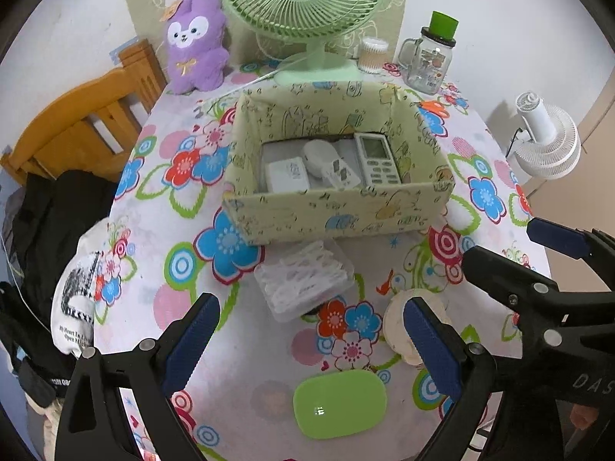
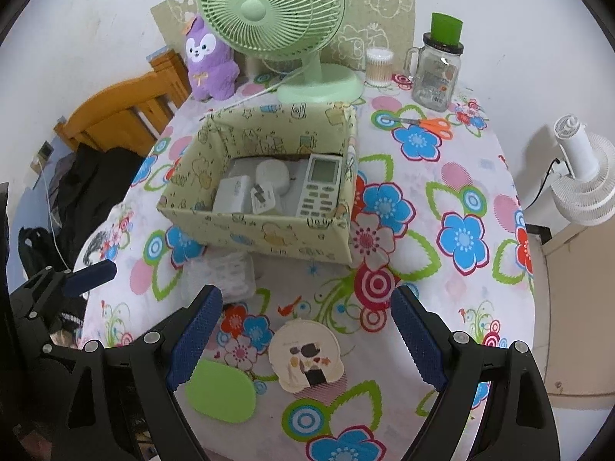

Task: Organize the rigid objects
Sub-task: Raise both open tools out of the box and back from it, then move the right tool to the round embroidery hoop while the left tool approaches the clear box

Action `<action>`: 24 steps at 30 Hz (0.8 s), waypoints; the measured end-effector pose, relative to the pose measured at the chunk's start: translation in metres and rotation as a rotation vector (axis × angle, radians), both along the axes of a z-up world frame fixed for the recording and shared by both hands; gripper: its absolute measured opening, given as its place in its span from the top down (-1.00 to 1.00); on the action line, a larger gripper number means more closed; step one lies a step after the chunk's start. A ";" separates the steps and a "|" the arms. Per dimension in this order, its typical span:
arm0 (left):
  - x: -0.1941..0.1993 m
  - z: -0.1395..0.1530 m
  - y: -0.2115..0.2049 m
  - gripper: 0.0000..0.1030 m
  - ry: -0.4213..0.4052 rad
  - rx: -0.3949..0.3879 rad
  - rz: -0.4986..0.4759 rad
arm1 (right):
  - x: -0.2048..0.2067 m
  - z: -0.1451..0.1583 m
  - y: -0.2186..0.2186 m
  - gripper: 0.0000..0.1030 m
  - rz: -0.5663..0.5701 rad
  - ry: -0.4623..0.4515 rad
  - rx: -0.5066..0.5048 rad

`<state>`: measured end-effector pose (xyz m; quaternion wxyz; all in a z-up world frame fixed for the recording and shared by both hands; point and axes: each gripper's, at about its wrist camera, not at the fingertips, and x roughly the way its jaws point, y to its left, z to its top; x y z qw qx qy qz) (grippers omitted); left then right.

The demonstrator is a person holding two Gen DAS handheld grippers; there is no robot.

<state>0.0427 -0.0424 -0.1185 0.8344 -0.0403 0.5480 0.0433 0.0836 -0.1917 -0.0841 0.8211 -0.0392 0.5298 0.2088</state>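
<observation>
A patterned yellow box (image 1: 338, 215) (image 2: 269, 232) stands mid-table and holds a white remote (image 1: 376, 159) (image 2: 321, 186), a white charger (image 1: 286, 176) and other white items. In front of it lie a clear plastic case of white picks (image 1: 303, 282) (image 2: 226, 272), a green oval case (image 1: 340, 403) (image 2: 221, 390) and a round cream compact (image 2: 303, 355) (image 1: 399, 326). My left gripper (image 1: 311, 342) is open and empty above the table, between the clear case and the green case. My right gripper (image 2: 307, 342) is open and empty over the compact.
A green fan (image 1: 303, 11), a purple plush (image 1: 196, 42), a cotton-swab tub (image 1: 373, 55) and a glass jar mug (image 1: 430, 57) stand at the back. Orange scissors (image 2: 430, 125) lie right of the box. A wooden chair (image 1: 80, 123) and a white fan (image 1: 546, 142) flank the table.
</observation>
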 end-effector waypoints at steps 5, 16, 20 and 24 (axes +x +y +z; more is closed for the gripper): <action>-0.008 -0.012 0.002 -0.90 0.017 0.006 0.010 | -0.006 -0.013 -0.001 -0.77 0.012 0.010 -0.013; -0.021 -0.041 0.007 -0.90 0.057 -0.012 0.021 | -0.016 -0.043 0.003 -0.77 0.031 0.031 -0.028; -0.024 -0.051 0.008 -0.90 0.063 -0.024 0.031 | -0.018 -0.054 0.005 -0.77 0.032 0.046 -0.030; -0.028 -0.062 0.007 -0.90 0.065 -0.005 0.056 | -0.019 -0.070 0.007 -0.77 0.034 0.076 -0.032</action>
